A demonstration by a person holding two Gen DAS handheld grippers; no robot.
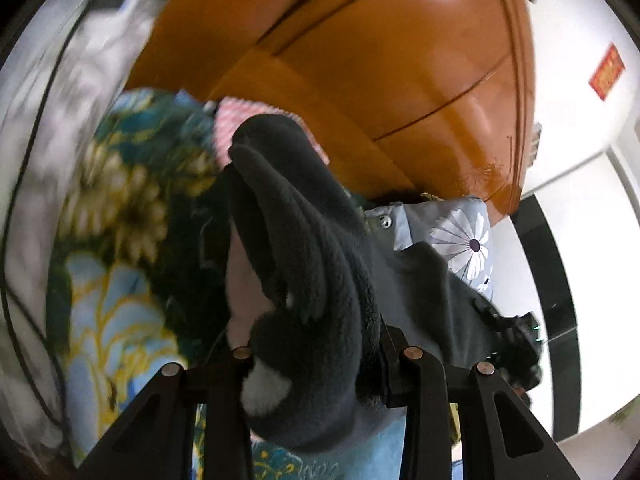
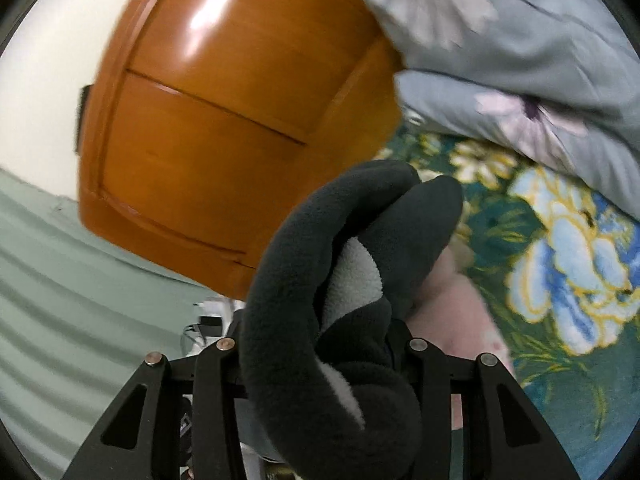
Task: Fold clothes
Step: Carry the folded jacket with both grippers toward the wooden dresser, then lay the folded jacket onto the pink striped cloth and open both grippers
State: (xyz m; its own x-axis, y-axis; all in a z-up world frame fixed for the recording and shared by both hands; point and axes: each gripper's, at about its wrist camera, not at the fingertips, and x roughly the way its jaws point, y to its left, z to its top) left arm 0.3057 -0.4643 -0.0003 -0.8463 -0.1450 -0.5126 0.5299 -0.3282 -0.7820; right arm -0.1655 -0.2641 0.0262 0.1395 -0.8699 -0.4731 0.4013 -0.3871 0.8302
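A dark grey fleece garment with a pale lining fills the middle of both views. My left gripper [image 1: 316,360] is shut on the fleece garment [image 1: 304,248], which bunches over its fingers and rises in front of the camera. My right gripper [image 2: 320,356] is shut on another part of the same fleece garment [image 2: 312,272], which drapes over it in thick folds. The fingertips of both grippers are hidden by the cloth. The garment hangs above a bed with a dark green floral sheet [image 1: 120,208], which also shows in the right wrist view [image 2: 560,248].
An orange wooden wardrobe [image 1: 380,60] stands behind the bed, also in the right wrist view [image 2: 208,120]. A grey-blue daisy-print pillow [image 2: 520,60] lies on the sheet, its corner in the left wrist view [image 1: 460,240]. A pink checked cloth [image 1: 240,120] lies behind the fleece.
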